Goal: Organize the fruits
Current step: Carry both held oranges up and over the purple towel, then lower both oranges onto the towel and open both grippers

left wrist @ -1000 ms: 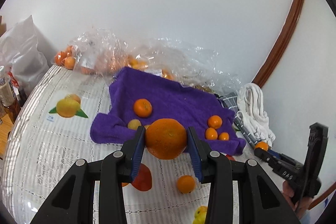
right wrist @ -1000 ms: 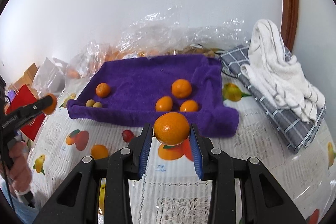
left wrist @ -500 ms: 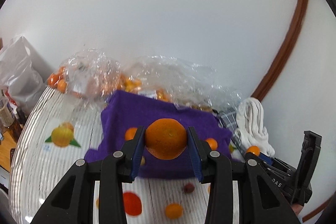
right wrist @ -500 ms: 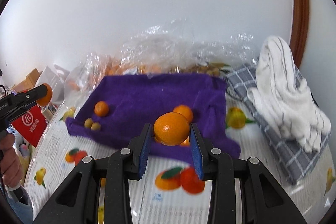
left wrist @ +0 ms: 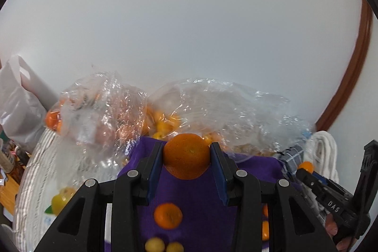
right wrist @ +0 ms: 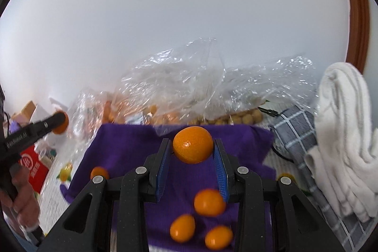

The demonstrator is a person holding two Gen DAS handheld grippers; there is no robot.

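My left gripper [left wrist: 186, 158] is shut on a large orange [left wrist: 186, 155] and holds it above the purple towel [left wrist: 203, 209]. An orange [left wrist: 168, 215] and two small yellow fruits [left wrist: 154, 245] lie on the towel below. My right gripper [right wrist: 192, 151] holds a mandarin [right wrist: 192, 144] between its blue pads over the same towel [right wrist: 127, 145]; a thin gap shows beside the right pad. Three oranges [right wrist: 209, 202] lie under it, one more orange [right wrist: 99, 173] at the left.
Clear plastic bags of fruit [left wrist: 99, 119] [right wrist: 189, 91] lie behind the towel against the white wall. A white towel [right wrist: 342, 134] on grey checked cloth [right wrist: 297, 131] is at the right. A red box [right wrist: 33, 164] is at the left.
Both grippers have moved forward with their fruit, from over the tablecloth to over the purple towel. The right gripper's jaws look slightly wider around the mandarin.
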